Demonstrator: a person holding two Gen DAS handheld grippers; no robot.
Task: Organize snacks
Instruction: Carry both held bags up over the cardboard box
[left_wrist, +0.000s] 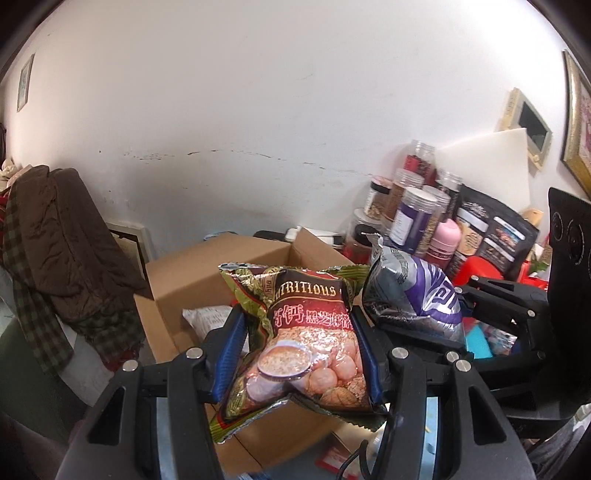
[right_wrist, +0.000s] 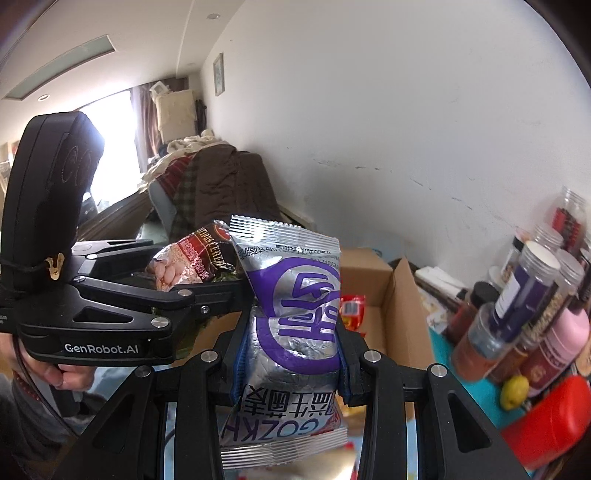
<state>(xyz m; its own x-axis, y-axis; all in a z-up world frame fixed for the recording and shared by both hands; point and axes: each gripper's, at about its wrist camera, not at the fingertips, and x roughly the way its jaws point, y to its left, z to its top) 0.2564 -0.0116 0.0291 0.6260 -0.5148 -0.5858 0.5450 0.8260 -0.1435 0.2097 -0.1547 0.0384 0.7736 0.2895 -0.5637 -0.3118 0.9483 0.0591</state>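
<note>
My left gripper (left_wrist: 299, 332) is clamped on the red-green snack bag (left_wrist: 306, 339), held above the open cardboard box (left_wrist: 207, 284). On its right, my right gripper (right_wrist: 290, 354) squeezes the silver-purple snack bag (right_wrist: 295, 325), near the jars (right_wrist: 532, 291).

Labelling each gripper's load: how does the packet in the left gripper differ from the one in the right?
The left packet is red and green with pictured walnuts and a bowl; the right packet is silver with a purple logo. The left packet's print reads upright in its own camera; the right packet's reads upside down. Both are crinkly foil snack packets, each pinched between blue pads, held over the open cardboard box.
</note>
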